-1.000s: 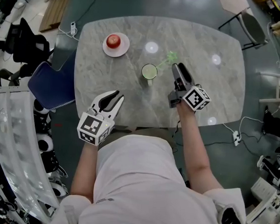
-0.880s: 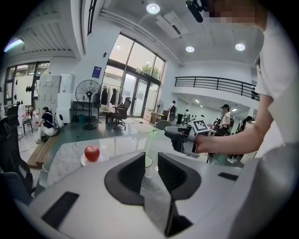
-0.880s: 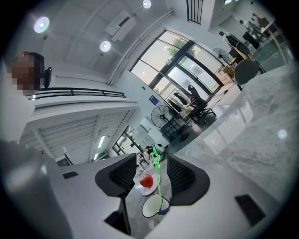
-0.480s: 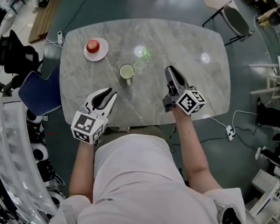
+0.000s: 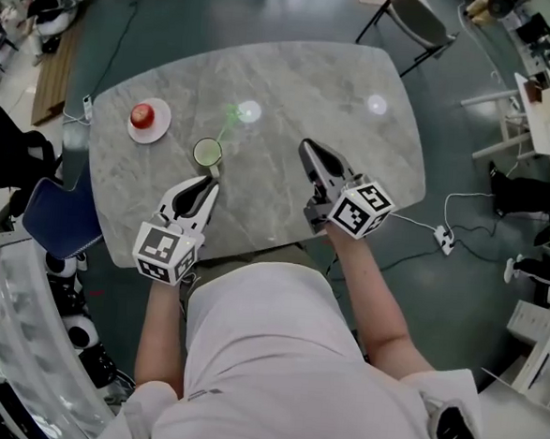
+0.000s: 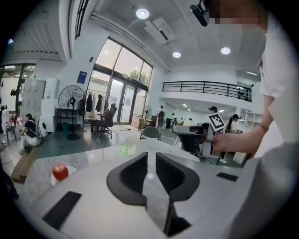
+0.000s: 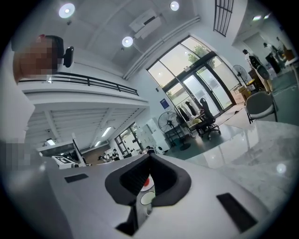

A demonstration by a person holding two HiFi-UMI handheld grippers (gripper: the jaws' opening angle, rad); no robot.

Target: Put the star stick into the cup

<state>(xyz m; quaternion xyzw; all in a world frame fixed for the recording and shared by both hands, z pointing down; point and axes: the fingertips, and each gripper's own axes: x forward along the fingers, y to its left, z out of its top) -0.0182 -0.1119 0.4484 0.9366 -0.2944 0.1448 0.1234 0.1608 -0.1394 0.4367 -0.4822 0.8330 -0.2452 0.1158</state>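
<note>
A pale marble surface point(image 5: 294, 84) with rounded corners fills the middle of the head view, over a dark green floor. The person point(image 5: 266, 354), in a light shirt, stands at its near edge with both forearms held out over it.

The right gripper point(image 5: 308, 150) is over the near middle of the surface and points toward the far side. Its fingers have just been closing and are now clenched tip to tip, with nothing between them. The left gripper point(image 5: 208, 185) is over the near left part. Its fingers are released, a narrow slit apart, and only bare surface shows through the slit.

A small white plate point(image 5: 156, 131) lies at the far left of the surface, well to the left of both grippers. The cup point(image 5: 207, 152), pale green inside, stands upright to the right of the plate and just beyond the left gripper's fingertips, apart from them. A red apple point(image 5: 142, 114) sits on the plate.

The star stick point(image 5: 223, 126), thin and light green, has its lower end in the cup. It leans away toward the far right, its star end raised above the surface near a round light reflection.
</note>
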